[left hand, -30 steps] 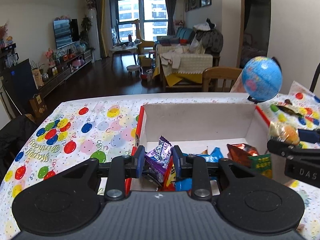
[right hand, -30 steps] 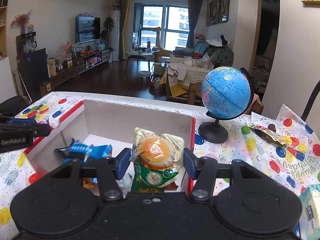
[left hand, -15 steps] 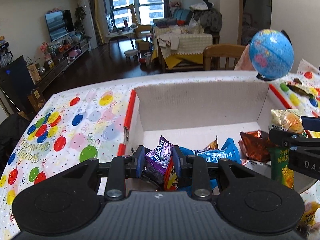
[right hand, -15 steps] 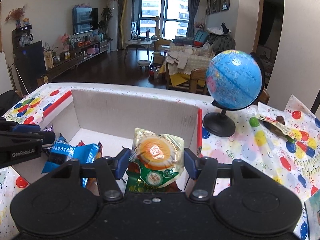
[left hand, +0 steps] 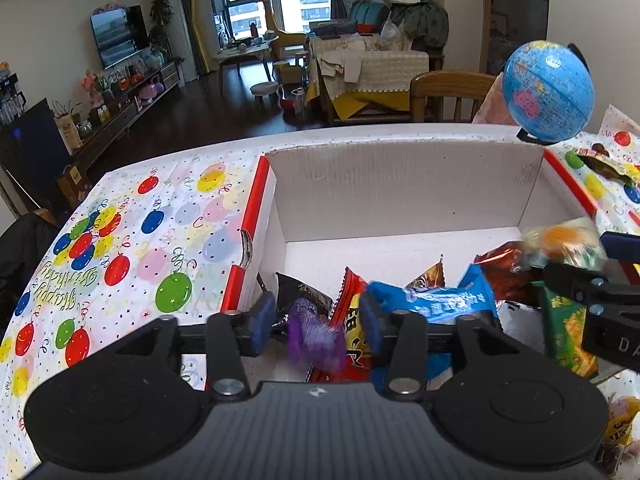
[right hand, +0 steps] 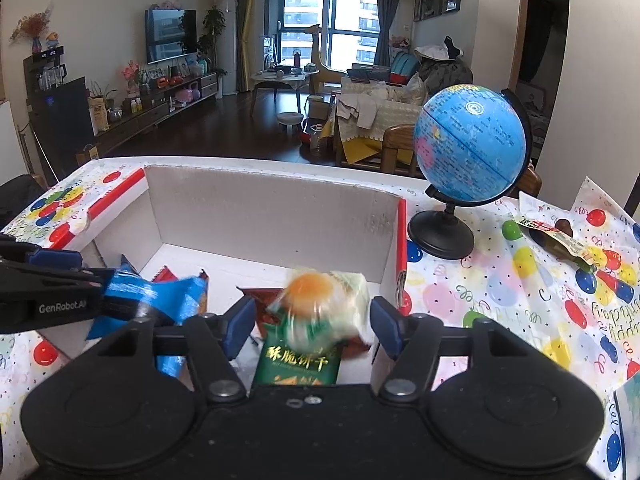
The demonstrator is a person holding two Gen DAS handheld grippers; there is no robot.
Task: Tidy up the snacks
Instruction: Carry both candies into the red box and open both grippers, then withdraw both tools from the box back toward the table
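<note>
Snacks pile up in the near half of the white cardboard box with red edges (left hand: 404, 184), which sits on the balloon-print birthday tablecloth (left hand: 132, 240). Closest to the left wrist camera, the left gripper (left hand: 316, 322) hangs over the box's near left corner, and its jaws are opening: the blue pads stand clear of the small purple snack packet (left hand: 314, 338), which shows blurred in the gap between them, touching neither pad. Just beside it lie a red packet with yellow lettering (left hand: 352, 324) and a crinkled blue packet (left hand: 436, 300).

Over on the right wrist view, the right gripper (right hand: 314, 326) is opening too. The clear-wrapped pastry with an orange centre (right hand: 324, 300) is smeared with motion between the pads, with daylight on both sides, so nothing is clamped. Right under it, a dark green biscuit packet with yellow characters (right hand: 298, 364) stands against the near wall, and a shiny dark red packet (left hand: 502, 276) lies behind.

Farther back, the box floor is bare white up to the tall rear wall. Beyond the right edge, a blue globe on a black stand (right hand: 468, 148) stands on the cloth, with a green-and-brown wrapped snack (right hand: 560, 242) lying well apart from the box. Past the table, a wooden chair (left hand: 452, 92) and a living room.
</note>
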